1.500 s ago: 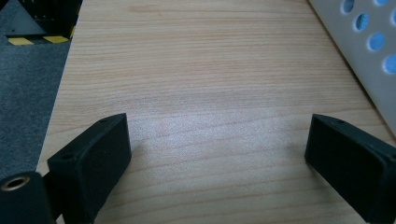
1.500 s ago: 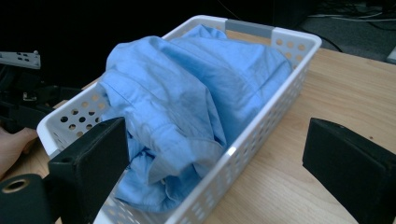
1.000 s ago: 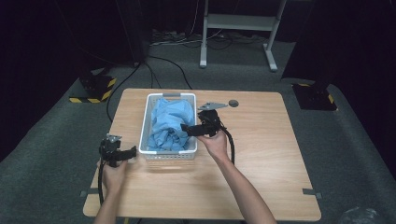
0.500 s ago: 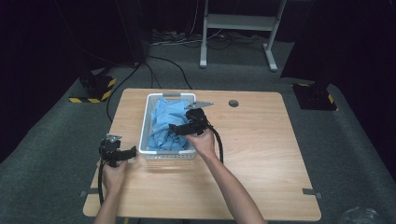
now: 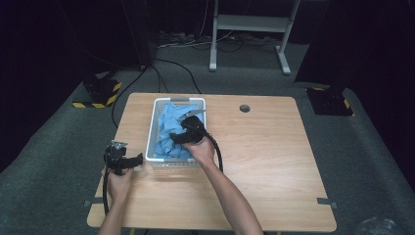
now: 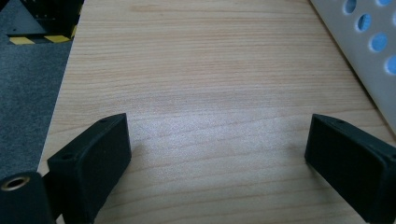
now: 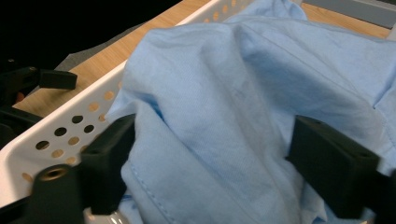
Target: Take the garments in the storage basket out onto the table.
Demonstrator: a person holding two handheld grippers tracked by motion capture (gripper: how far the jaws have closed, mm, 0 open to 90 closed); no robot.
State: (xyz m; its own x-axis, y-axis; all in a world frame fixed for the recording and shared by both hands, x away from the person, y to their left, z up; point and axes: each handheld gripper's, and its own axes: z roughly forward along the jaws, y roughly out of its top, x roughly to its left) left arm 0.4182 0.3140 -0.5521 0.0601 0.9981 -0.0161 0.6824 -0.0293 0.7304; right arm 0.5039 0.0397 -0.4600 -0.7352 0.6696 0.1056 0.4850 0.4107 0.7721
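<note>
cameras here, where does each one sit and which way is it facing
High view: fixed above the person's side, looking forward and down on the light wooden table; both forearms, left gripper and right gripper show.
Left gripper view: rides the left gripper, looking along its open jaws at bare tabletop beside the white perforated plastic basket.
Right gripper view: rides the right gripper, looking into the basket, open jaws either side of the crumpled light blue cloth.
Shared: all three views show the basket.
</note>
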